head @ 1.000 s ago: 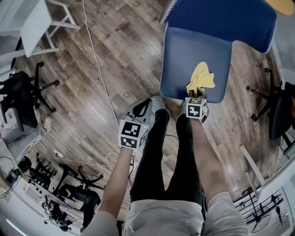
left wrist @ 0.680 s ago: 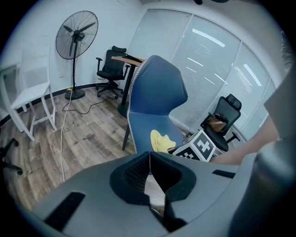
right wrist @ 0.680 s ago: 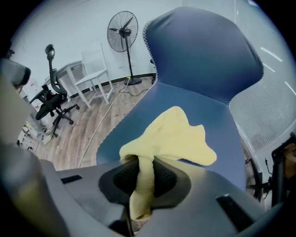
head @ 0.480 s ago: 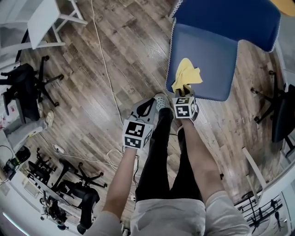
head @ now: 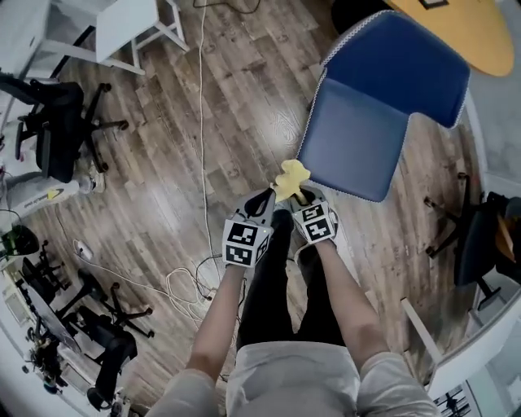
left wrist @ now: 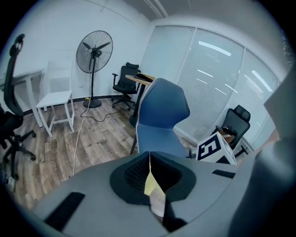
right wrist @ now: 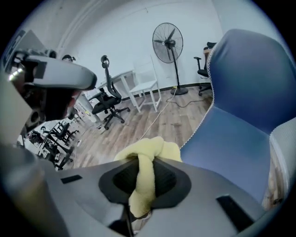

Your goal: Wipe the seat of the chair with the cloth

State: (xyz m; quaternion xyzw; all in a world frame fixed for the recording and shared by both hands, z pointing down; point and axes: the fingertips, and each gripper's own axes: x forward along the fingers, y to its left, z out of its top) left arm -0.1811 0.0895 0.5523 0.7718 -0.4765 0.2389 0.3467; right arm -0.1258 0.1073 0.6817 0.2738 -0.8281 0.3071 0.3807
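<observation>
The blue chair stands at the upper right, its seat bare and its backrest behind it. My right gripper is shut on the yellow cloth, which hangs bunched over the wood floor, just off the seat's front-left corner. In the right gripper view the cloth is pinched between the jaws of the right gripper, with the seat to the right. My left gripper sits beside it on the left, jaws together and empty; the chair lies ahead of it.
A white cable runs across the floor left of the chair. A white stool and black office chairs stand at the far left, another black chair at the right. A yellow round table is behind the backrest. A standing fan is by the wall.
The right gripper has drawn the cloth left and back across the seat and off its front-left corner. The left gripper stays close to the person's legs.
</observation>
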